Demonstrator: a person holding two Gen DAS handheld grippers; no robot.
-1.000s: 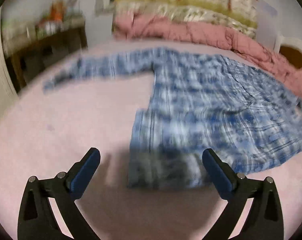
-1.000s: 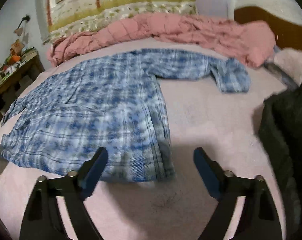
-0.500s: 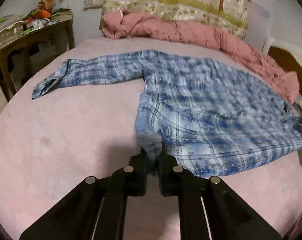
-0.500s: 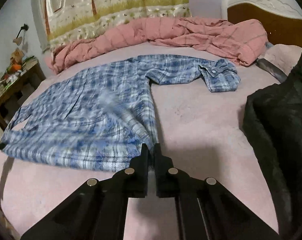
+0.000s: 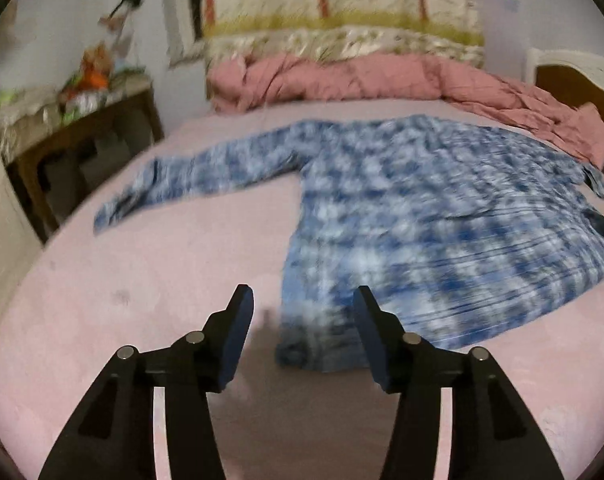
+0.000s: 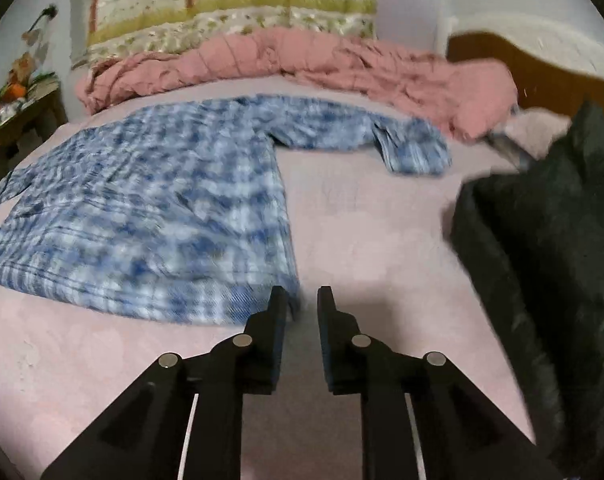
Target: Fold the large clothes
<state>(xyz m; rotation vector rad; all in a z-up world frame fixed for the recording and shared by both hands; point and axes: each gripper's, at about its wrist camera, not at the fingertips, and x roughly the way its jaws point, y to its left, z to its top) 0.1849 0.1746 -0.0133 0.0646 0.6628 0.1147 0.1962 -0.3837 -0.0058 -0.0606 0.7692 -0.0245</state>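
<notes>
A blue plaid long-sleeved shirt [image 5: 422, 208] lies spread flat on the pink bed [image 5: 162, 280], sleeves out to both sides. It also shows in the right wrist view [image 6: 150, 208]. My left gripper [image 5: 302, 312] is open and empty, its jaws standing either side of the shirt's near left hem corner [image 5: 302, 344]. My right gripper [image 6: 302, 304] is open with a narrow gap and empty, just off the shirt's near right hem corner [image 6: 262, 300]. Both views are blurred by motion.
A crumpled pink quilt [image 5: 382, 80] lies along the far side of the bed below a patterned curtain [image 5: 342, 12]. A dark garment pile [image 6: 542, 248] sits on the bed at the right. A cluttered wooden side table [image 5: 74, 128] stands at the left. A headboard [image 6: 542, 68] is at the right.
Both grippers were shut on the shirt's hem corners half a second ago. They have let go and opened, and the hem lies flat on the bed.
</notes>
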